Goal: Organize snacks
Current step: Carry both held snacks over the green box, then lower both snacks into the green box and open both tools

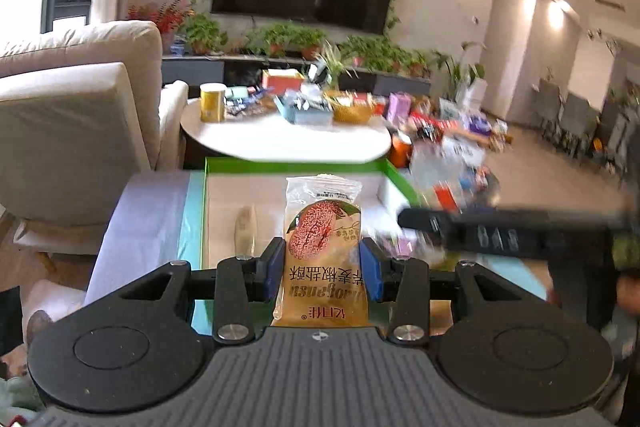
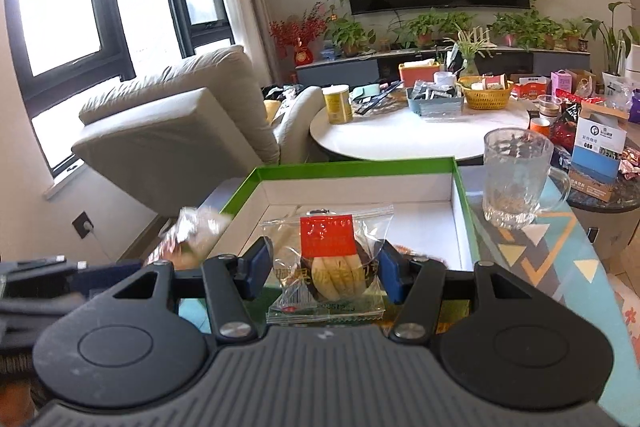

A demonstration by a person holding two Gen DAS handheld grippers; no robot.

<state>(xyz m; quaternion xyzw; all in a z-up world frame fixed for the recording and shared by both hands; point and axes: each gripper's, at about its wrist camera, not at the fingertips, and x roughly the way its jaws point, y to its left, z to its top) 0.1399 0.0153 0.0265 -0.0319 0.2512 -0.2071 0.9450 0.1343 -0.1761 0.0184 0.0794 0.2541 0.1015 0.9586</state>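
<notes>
My left gripper point(image 1: 323, 265) is shut on an orange cracker packet point(image 1: 323, 259) with a red-brown round cracker pictured on it, held above the green-rimmed white box point(image 1: 296, 165). A pale snack point(image 1: 245, 231) lies on the box floor. My right gripper point(image 2: 323, 269) is shut on a clear pastry packet point(image 2: 326, 259) with a red label, held over the near edge of the same box point(image 2: 352, 165). The other gripper shows blurred in each view: the right one in the left wrist view point(image 1: 480, 227), and the left one with its packet in the right wrist view point(image 2: 188, 239).
A glass mug point(image 2: 514, 179) stands right of the box on a patterned cloth point(image 2: 560, 247). Behind is a round white table point(image 2: 400, 139) with a yellow can point(image 2: 337, 105), a grey tray and a yellow basket point(image 2: 484, 95). A beige sofa point(image 2: 180, 123) sits left. Snack boxes crowd the right.
</notes>
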